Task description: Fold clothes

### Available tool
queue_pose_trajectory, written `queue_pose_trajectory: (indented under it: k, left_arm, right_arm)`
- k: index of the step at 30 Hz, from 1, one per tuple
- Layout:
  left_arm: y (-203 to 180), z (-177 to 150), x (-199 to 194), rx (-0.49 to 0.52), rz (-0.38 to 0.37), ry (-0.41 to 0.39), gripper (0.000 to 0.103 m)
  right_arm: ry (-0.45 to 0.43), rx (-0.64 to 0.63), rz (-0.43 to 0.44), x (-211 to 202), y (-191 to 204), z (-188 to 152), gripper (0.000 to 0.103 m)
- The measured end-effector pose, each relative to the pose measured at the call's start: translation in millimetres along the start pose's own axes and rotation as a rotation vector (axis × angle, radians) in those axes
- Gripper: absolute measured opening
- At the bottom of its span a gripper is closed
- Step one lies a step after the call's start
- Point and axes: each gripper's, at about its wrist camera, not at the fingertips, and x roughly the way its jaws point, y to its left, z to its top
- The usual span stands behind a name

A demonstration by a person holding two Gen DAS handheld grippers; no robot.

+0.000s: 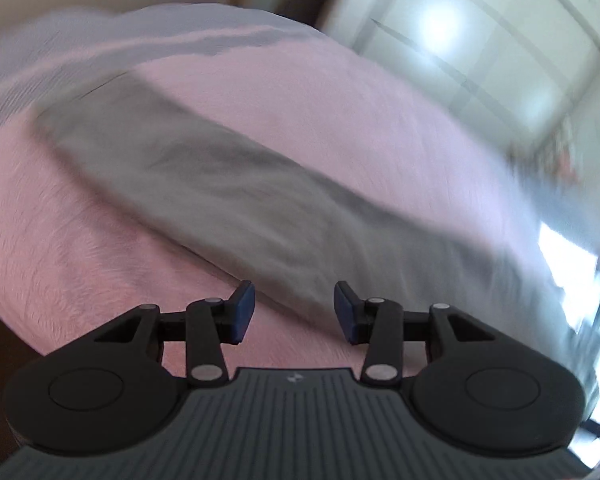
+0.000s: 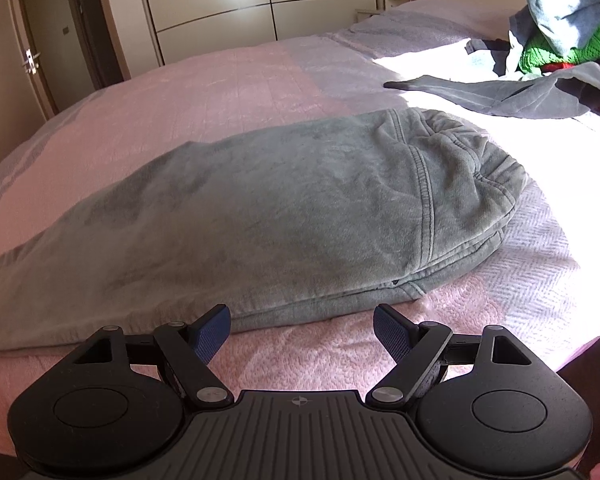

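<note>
The right claw (image 2: 302, 330) stands released, its blue pads spread wide and holding nothing, low over the pink bedspread (image 2: 220, 88) just short of the near edge of the grey-green trousers (image 2: 300, 200); the left claw (image 1: 294, 312) is likewise released and empty, hovering at the near edge of the same trousers in a blurred view. The trousers lie flat along the bed with one leg stacked on the other, so they are already doubled lengthwise: the gathered waistband (image 2: 480, 168) sits at the sunlit end and the legs run away from it toward the shaded end. This fits a garment halfway through folding, and equally one just laid out doubled. Beyond the waistband, at the far corner of the bed, rests a loose heap of other clothes (image 2: 560, 40), green, grey and blue. The cloth looks like thick, soft fleece or washed cotton: limp, light, not slippery, and likely to sag and drag if lifted by a single point. A sound hold would be a pinch through both layers at the waistband hem and at the leg cuffs, where seams give firmness
</note>
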Motion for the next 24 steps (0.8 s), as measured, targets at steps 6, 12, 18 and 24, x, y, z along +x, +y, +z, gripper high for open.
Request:
queue_pose_trajectory:
  k: [6, 12, 18, 24]
  left_arm:
    - [90.7, 25.2, 9.0, -0.396, -0.009, -0.062, 0.034]
    - [125.1, 33.9, 22.4, -0.529, -0.015, -0.129, 0.033]
    - [131.3, 37.3, 43.7, -0.585, -0.075, -0.161, 0.032]
    - [130.6, 36.2, 61.8, -0.571, -0.062, -0.202, 0.021]
  right_arm:
    - [-0.037, 0.082, 0.001, -0.7, -7.3, 8.7, 0.081]
    - [-0.053, 0.12, 0.024, 1.0, -4.4, 11.5, 0.081]
    - [-0.064, 0.133, 0.038, 4.4, -0.8, 14.2, 0.081]
    - [-0.056, 0.143, 0.012, 10.9, -5.9, 15.1, 0.081]
